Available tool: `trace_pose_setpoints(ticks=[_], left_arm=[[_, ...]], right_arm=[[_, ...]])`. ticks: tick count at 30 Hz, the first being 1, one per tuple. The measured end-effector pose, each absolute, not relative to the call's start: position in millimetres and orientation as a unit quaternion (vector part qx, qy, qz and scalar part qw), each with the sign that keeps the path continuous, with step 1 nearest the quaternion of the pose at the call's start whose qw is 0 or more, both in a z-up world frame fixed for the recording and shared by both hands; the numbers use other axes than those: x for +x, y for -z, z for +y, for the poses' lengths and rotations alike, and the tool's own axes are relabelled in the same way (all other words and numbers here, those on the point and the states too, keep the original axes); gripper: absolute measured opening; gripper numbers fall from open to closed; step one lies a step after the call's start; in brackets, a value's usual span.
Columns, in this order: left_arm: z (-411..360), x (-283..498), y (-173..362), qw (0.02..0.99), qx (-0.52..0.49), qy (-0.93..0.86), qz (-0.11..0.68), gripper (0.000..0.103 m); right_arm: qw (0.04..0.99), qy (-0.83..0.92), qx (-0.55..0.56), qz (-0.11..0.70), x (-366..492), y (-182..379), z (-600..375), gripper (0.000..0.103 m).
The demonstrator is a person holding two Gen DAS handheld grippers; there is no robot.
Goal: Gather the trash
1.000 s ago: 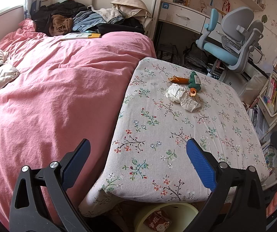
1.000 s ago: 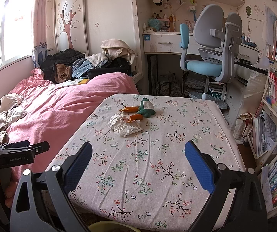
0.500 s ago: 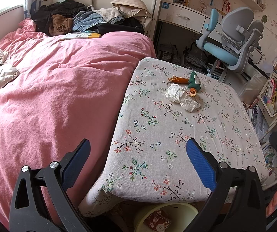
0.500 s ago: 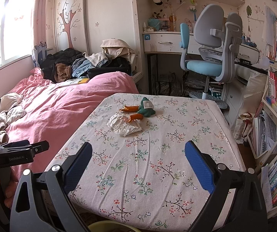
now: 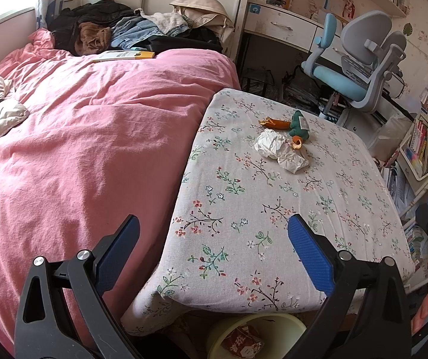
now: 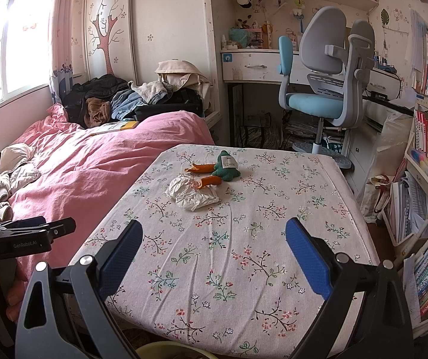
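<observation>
Two crumpled white papers (image 6: 190, 191) lie together on the surface (image 6: 244, 254), in its far half and a little toward the bed-side edge; they touch each other and make one low heap. Its long axis runs from the bed side toward the near right, as the left wrist view shows (image 5: 279, 151). Two pieces of orange peel are with them. One peel piece (image 6: 211, 180) touches the far side of the paper heap, with its long axis across the surface, pointing toward the green toy. The other peel piece (image 6: 199, 167) lies just behind it, nearer the far edge, about parallel to the first. A small green plush toy (image 6: 226, 168) with a white label rests beside both peels, on their right.

The surface has a white cloth with a flower print. Under its near edge stands a pale yellow bin (image 5: 255, 336), with a red wrapper (image 5: 242, 341) inside it.

The left gripper (image 5: 211, 252) hovers over the near corner by the pink bed (image 5: 79, 149); its blue fingers (image 5: 118, 251) stand wide apart and carry nothing. The right gripper (image 6: 212, 254) hovers over the near edge, fingers (image 6: 308, 257) also spread and empty.
</observation>
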State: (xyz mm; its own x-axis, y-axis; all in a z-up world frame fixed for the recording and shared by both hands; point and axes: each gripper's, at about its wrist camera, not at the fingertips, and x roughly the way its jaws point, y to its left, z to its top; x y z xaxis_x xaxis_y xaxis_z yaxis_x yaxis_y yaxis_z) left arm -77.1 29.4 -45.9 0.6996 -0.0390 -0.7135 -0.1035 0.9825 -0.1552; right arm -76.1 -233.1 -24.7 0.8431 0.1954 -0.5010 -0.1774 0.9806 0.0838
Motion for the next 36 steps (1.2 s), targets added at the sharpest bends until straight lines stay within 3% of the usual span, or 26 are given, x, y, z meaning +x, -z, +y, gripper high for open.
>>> trace_pose_setpoints(ticks=[36], left_arm=[[24.5, -78.7, 45.3, 0.918, -0.09, -0.014, 0.387, 0.096]], right_arm=[[0.96, -0.097, 0.016, 0.264, -75.7, 24.0, -232.9, 0.092]])
